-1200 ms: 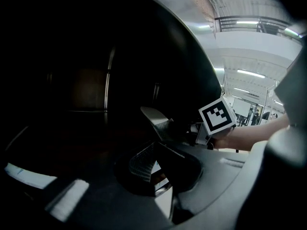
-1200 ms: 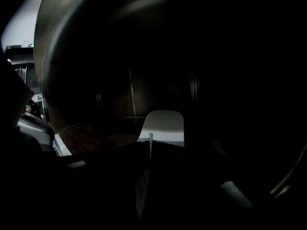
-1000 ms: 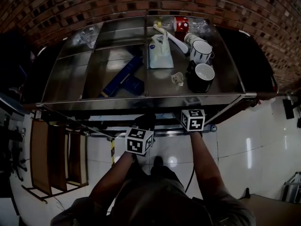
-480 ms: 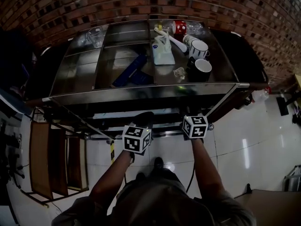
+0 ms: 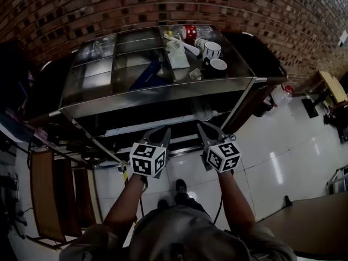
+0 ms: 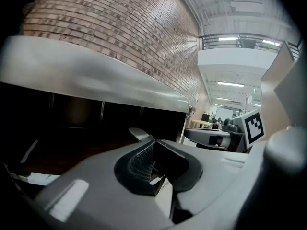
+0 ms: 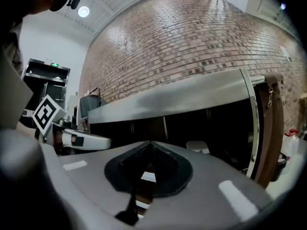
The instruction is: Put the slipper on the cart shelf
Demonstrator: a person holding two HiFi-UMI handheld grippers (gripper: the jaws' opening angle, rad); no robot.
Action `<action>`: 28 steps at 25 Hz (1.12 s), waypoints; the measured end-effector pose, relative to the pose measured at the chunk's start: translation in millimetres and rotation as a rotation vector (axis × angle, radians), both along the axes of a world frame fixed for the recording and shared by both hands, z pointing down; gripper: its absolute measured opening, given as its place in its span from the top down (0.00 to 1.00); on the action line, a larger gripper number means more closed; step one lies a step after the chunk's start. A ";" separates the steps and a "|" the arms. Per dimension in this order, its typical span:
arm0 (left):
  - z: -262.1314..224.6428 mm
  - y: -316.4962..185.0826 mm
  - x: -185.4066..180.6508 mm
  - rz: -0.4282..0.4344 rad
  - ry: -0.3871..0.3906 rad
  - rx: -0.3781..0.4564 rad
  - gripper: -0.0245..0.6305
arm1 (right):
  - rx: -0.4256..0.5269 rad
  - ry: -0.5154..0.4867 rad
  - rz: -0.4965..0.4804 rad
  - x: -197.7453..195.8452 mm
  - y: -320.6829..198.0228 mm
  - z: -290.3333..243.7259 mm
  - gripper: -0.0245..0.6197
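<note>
- A steel cart stands against the far brick wall, with glossy white floor tiles nearer.
- The slipper, pale and dim, lies on the cart's dark lower shelf.
- The left gripper has its jaws together and is empty. The right gripper has just closed on nothing.

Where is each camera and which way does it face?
Head view: on the person's head, looking steeply down at the cart; both forearms, left gripper and right gripper show.
Left gripper view: on that gripper, facing under the cart's top; its shut jaws show.
Right gripper view: likewise, shut jaws showing.
All share the cart and brick wall.
</note>
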State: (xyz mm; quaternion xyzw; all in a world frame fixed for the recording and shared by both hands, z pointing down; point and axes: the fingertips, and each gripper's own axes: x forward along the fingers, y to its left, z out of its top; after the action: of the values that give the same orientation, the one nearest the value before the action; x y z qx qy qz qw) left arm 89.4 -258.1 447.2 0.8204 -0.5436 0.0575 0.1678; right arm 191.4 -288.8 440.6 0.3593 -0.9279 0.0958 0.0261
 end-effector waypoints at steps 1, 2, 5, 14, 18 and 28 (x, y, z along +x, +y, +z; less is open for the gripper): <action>-4.2 4.3 2.5 0.012 0.001 0.008 0.95 | 0.010 -0.005 -0.011 -2.3 9.4 -6.1 0.96; -7.9 8.8 4.5 0.023 0.002 0.014 0.95 | 0.017 -0.011 -0.022 -5.5 18.4 -11.6 0.96; -15.4 22.8 7.6 0.052 0.002 0.016 0.95 | 0.033 -0.027 -0.044 -16.3 42.7 -25.1 0.96; -26.9 45.5 2.7 0.054 -0.008 0.046 0.95 | 0.041 -0.047 -0.086 -37.3 74.9 -44.1 0.96; -29.1 48.4 0.5 0.050 -0.013 0.056 0.95 | 0.049 -0.043 -0.095 -41.6 78.2 -47.3 0.96; -29.1 57.8 -1.9 0.043 -0.010 0.063 0.95 | 0.047 -0.072 -0.101 -43.7 86.0 -49.3 0.96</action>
State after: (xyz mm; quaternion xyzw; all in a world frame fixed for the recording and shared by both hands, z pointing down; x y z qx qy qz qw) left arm 87.5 -200.3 418.2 0.8365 -0.5282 0.0480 0.1377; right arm 147.6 -202.8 391.3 0.3087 -0.9473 0.0854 -0.0112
